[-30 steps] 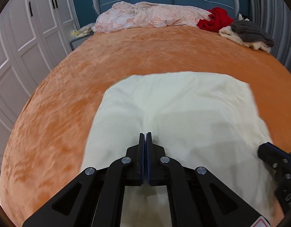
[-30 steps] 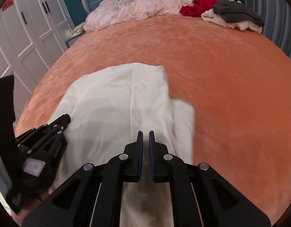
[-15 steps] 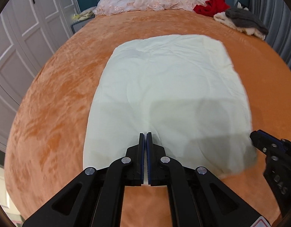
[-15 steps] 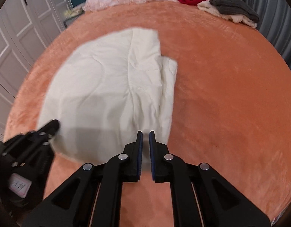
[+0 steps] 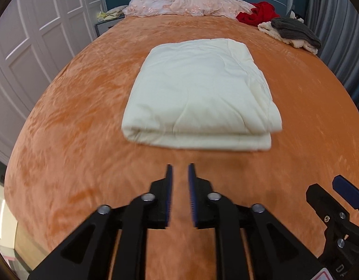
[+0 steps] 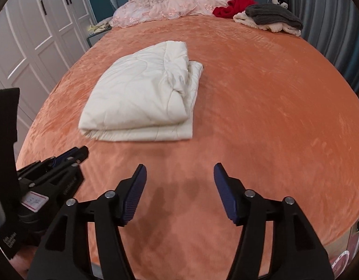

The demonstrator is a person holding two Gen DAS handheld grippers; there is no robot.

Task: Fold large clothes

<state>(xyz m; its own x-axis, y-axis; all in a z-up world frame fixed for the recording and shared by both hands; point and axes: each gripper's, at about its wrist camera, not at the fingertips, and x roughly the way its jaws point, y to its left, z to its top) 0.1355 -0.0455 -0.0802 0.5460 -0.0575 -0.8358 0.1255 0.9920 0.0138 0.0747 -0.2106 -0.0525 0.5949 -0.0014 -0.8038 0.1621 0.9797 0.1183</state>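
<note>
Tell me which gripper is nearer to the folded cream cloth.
Left, only slightly. The left gripper sits just short of the folded cream cloth, facing its near edge. The right gripper is off its right corner, a bit farther back. Neither touches it.

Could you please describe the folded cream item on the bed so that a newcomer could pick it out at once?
Start from the orange bed. Loose clothes lie heaped at the headboard end: a pink garment, a red one and a grey one. The cream bundle lies alone mid-bed, nearer the grippers, the only neatly folded, layered piece there.
</note>
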